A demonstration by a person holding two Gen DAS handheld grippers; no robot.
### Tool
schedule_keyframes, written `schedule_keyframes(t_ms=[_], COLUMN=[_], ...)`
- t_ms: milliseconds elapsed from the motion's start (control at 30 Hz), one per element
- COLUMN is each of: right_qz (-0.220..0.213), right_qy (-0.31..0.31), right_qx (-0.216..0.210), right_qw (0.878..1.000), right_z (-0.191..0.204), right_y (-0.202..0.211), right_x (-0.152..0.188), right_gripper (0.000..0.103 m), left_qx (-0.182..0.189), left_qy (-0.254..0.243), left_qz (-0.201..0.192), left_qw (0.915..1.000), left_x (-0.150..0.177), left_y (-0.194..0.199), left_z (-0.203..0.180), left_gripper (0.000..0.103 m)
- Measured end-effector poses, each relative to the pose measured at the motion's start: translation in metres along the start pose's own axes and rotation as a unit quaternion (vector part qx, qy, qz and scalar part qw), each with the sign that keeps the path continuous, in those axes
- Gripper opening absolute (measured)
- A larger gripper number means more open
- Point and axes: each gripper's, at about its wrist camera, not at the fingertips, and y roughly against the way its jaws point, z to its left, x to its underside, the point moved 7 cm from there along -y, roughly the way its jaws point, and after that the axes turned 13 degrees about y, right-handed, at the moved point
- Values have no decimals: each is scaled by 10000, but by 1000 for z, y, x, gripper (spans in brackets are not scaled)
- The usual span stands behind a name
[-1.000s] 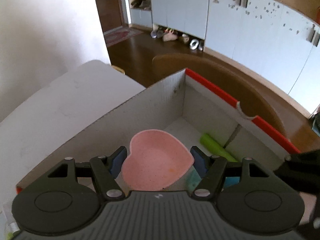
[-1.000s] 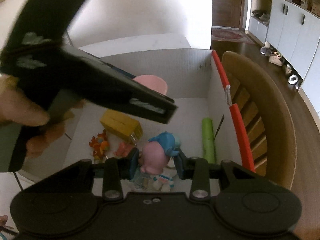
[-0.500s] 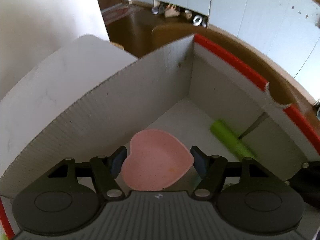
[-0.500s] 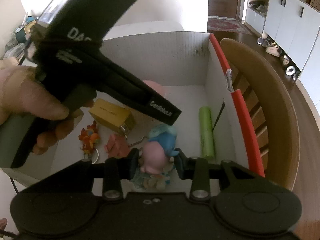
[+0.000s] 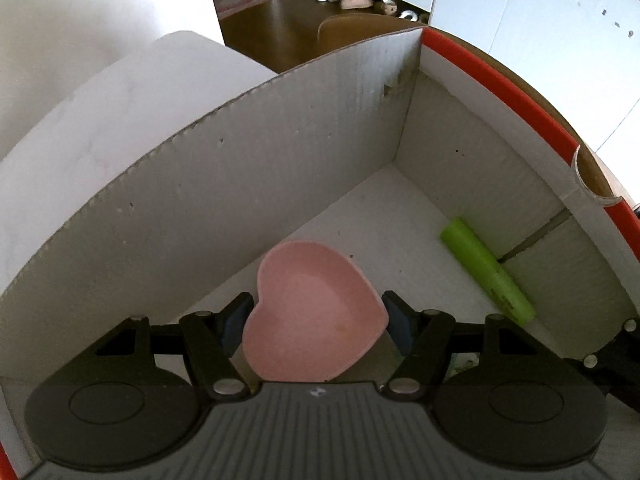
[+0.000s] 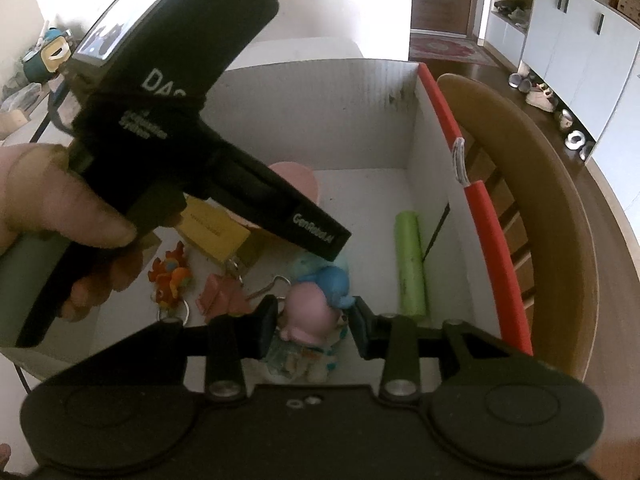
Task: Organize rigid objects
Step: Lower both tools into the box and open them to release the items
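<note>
White cupboards and a brown wood floor fill the far side of the room. Nearer stands a big white cardboard box (image 5: 240,208) with a red edge, and a wooden chair (image 6: 532,184) is just beside its right wall. On the left, the left gripper (image 5: 316,320) is low inside the box, its two fingers pressed on the sides of a pink heart bowl (image 5: 312,316). Right of the bowl, a green tube (image 5: 486,270) lies on the box floor by the right wall. In the right wrist view, the right gripper (image 6: 313,326) holds a pink and blue toy (image 6: 316,304) between its fingers, near some small toys (image 6: 172,276) and a yellow block (image 6: 216,234).
</note>
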Motion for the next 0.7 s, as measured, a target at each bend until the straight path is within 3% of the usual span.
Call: schedule_keyframes(t_ms=[167,400,700], right_qz=[13,-50,-253], right_qy=[-24,-11,-182], right_qx=[18,30,82], right_qw=[10000,10000,9995], right_z=[7,9,12], right_y=[5,10,30], right_x=[3,1,0], right_gripper=[44,62,76], left_qx=[-63,-9,251], left_qy=[46,104,277], left_qz=[-26,-145,-420], left_qw=[10000,9998,9984], left_x=[4,4,6], left_y=[6,12,31], left_z=[0,5,9], left_gripper=[70,75,76])
